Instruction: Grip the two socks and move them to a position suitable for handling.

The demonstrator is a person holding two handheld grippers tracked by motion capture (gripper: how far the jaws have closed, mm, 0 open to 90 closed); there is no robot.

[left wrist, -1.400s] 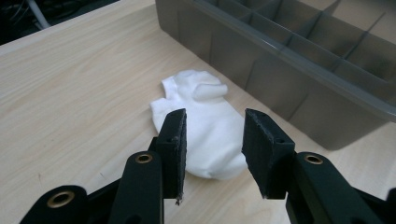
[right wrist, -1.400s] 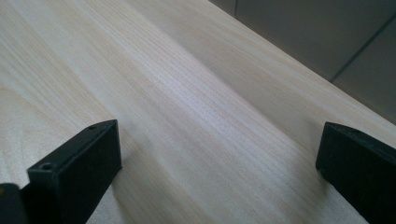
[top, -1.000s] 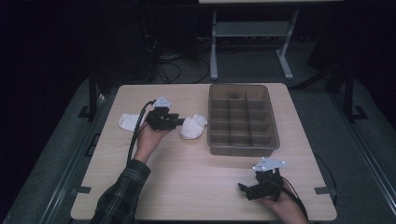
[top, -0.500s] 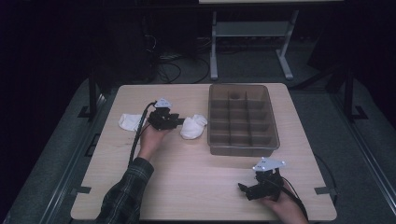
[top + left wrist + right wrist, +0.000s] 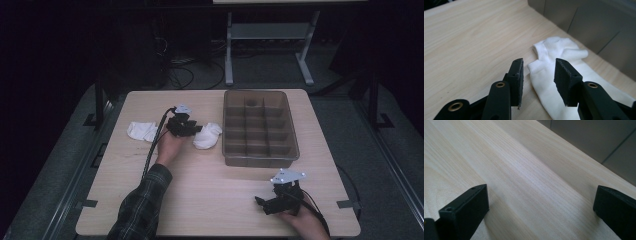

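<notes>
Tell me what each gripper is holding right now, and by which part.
Nothing is held. The left gripper hovers open above the cuff of the white sock; the right gripper stands open over the bare table.

Left claw [image 5: 192,129] jaws part-open, reaching fwd; right claw [image 5: 265,204] wide open, low.

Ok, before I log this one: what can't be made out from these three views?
- High view: whether the left gripper touches the sock; too small and dim.
- Left gripper view: the sock's near end is hidden behind the black jaws and cut by the bottom edge.
- High view: contents of the divided bin; its dark cells are too dim.
- High view: the second sock is partly covered by the cable.
</notes>
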